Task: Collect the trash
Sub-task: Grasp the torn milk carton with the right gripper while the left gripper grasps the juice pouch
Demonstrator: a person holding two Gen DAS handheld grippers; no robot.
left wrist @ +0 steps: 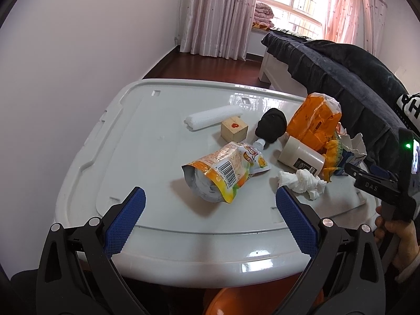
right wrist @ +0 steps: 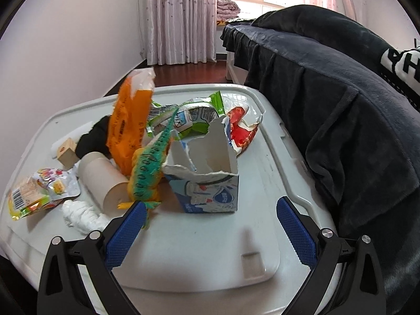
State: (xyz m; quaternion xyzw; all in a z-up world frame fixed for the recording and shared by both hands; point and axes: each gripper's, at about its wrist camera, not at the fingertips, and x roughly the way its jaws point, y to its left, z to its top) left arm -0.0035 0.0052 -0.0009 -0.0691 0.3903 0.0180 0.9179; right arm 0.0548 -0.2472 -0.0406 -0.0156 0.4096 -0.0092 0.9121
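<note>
Trash lies on a white plastic lid. An empty orange drink pouch lies just ahead of my open, empty left gripper. A crumpled tissue lies by its right finger. A torn blue-white carton stands ahead of my open, empty right gripper. An orange bag, green wrapper and red wrapper lie behind it. The pouch and tissue show at the left there.
A wooden cube, white foam roll, black sock, beige cylinder and toy dinosaur share the lid. A dark blanket-covered bed borders the right side. The right gripper's body shows at the left wrist view's right edge.
</note>
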